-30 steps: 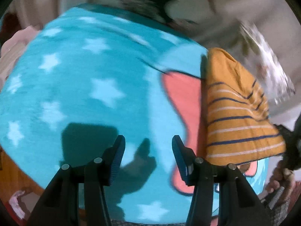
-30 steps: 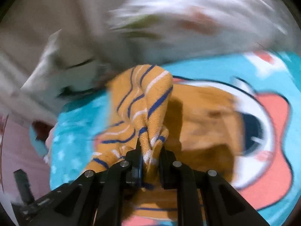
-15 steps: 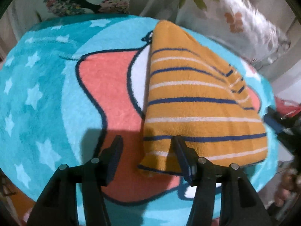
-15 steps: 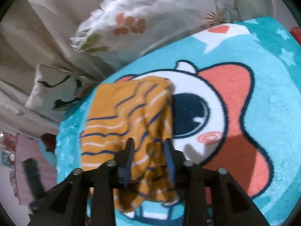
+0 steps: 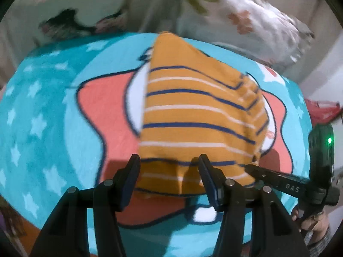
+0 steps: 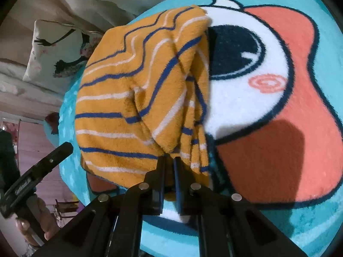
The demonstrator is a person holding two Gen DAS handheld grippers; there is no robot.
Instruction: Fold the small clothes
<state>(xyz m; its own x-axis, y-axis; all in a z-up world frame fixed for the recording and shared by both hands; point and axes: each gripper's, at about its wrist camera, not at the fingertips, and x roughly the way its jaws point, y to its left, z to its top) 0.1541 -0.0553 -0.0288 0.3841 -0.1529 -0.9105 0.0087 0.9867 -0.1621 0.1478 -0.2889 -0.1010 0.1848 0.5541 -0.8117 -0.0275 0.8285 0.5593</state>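
Note:
An orange garment with blue and white stripes lies folded on a teal cartoon blanket. My left gripper hangs open over the garment's near edge, one finger on each side of it, the pads apart from the cloth. In the right wrist view the garment shows bunched folds along its right side. My right gripper is shut on a fold at the near edge. From the left wrist view, the right gripper comes in from the right and meets the garment's near right corner.
Floral pillows and a printed pillow lie behind the blanket. One of the left gripper's fingers and the hand holding it show at lower left. The blanket's near edge drops away just below the grippers.
The left gripper slid across the blanket to the garment's near edge. The right gripper let go of the raised cloth, dropped lower, and shut again on a fold at the garment's edge.

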